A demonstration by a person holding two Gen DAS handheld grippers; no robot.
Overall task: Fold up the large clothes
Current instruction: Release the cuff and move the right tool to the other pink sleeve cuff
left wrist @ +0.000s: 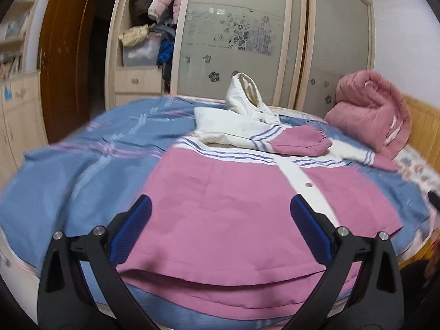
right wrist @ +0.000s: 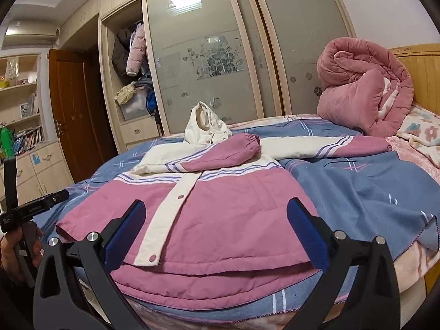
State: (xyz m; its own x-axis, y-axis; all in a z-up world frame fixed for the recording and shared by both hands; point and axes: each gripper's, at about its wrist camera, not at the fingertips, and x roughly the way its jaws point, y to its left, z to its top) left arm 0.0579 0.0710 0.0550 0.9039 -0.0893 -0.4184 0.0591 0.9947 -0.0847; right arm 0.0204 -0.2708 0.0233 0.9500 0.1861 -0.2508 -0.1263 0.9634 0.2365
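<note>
A rolled pink quilt [right wrist: 363, 88] sits by the wooden headboard [right wrist: 420, 74], well apart from the jacket [right wrist: 220, 214]; sliding wardrobe doors [right wrist: 203, 63] stand behind the bed. The jacket is padded, pink below and cream above with thin blue stripes (snap buttons down a cream placket). It lies front-up on the blue blanket [right wrist: 357, 192], hem toward both cameras, hood [right wrist: 206, 126] far, one sleeve [right wrist: 228, 151] folded across the chest. Left tongs [left wrist: 220, 231] and right tongs [right wrist: 217, 233] gape wide, empty, over the hem.
</note>
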